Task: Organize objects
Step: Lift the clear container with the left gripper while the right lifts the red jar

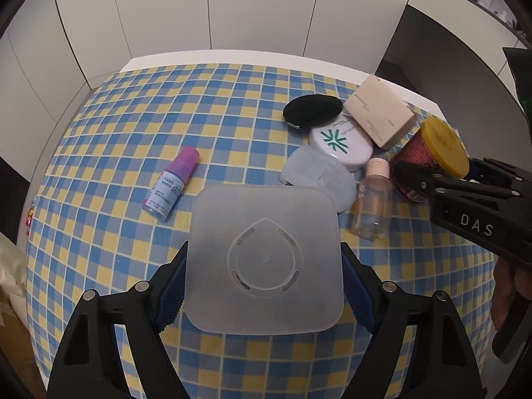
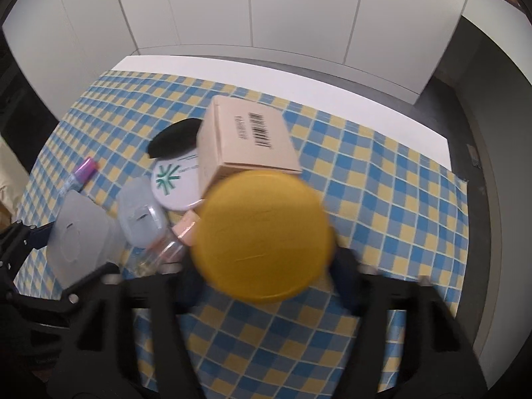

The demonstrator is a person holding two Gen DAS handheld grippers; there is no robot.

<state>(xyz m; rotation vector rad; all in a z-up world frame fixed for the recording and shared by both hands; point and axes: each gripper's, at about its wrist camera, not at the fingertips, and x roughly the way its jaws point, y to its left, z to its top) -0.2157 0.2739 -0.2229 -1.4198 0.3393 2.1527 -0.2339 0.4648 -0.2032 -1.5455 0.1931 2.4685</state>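
Note:
My left gripper (image 1: 264, 266) is shut on a frosted square plastic container (image 1: 265, 259), held above the checked tablecloth (image 1: 133, 113); it also shows in the right wrist view (image 2: 78, 232). My right gripper (image 2: 266, 266) is shut on a red jar with a yellow lid (image 2: 264, 236), seen at the right in the left wrist view (image 1: 432, 156). Beside the jar lie a clear bottle with a pink cap (image 1: 372, 199), a frosted lid (image 1: 319, 176), a white round case with a green logo (image 1: 342, 143), a black pouch (image 1: 312, 109) and a beige box (image 1: 379, 109). A purple-capped dropper bottle (image 1: 173, 183) lies apart at the left.
The table's white far edge (image 2: 299, 69) runs below white cabinet doors (image 1: 232, 6). A pale bag (image 1: 10, 276) sits off the table's left side. The cloth stretches to the right of the jar (image 2: 399, 183).

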